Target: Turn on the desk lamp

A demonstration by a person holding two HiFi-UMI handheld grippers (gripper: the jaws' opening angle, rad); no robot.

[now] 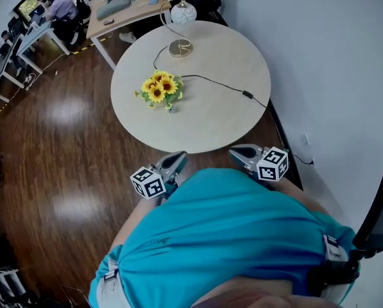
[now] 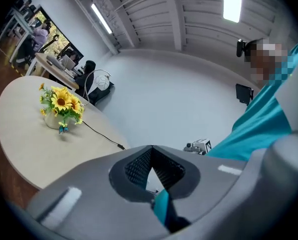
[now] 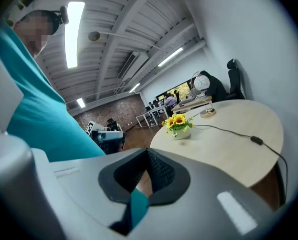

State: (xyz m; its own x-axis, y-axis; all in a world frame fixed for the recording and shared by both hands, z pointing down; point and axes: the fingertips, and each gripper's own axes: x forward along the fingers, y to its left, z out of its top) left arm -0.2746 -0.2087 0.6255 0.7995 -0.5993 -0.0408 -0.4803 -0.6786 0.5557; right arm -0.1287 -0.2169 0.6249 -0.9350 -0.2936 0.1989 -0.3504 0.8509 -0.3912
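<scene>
- The person's teal shirt (image 1: pixel 229 236) fills the bottom of the head view, and both grippers are held close against it
- The left gripper (image 1: pixel 177 156) points toward the table; its own view shows the jaws brought together at the tips with nothing between them
- The right gripper (image 1: pixel 237 151) sits level with it, well apart to the right; its jaws also meet at the tips and grip nothing
- Both grippers stop short of the near edge of the round table (image 1: pixel 210 124), above the wooden floor (image 1: pixel 63 159), and touch nothing on the table
- An inline switch (image 1: pixel 247 95) lies on the tabletop near the right edge, on a black cord (image 1: pixel 210 81)
- A small pot of sunflowers (image 1: pixel 159 90) stands left of centre, just beside the cord
- The desk lamp (image 1: pixel 180 47) stands at the far edge of the table, round brass base down and globe shade arching above it, well apart from both grippers
- Office desks (image 1: pixel 114 11) stand beyond the table
</scene>
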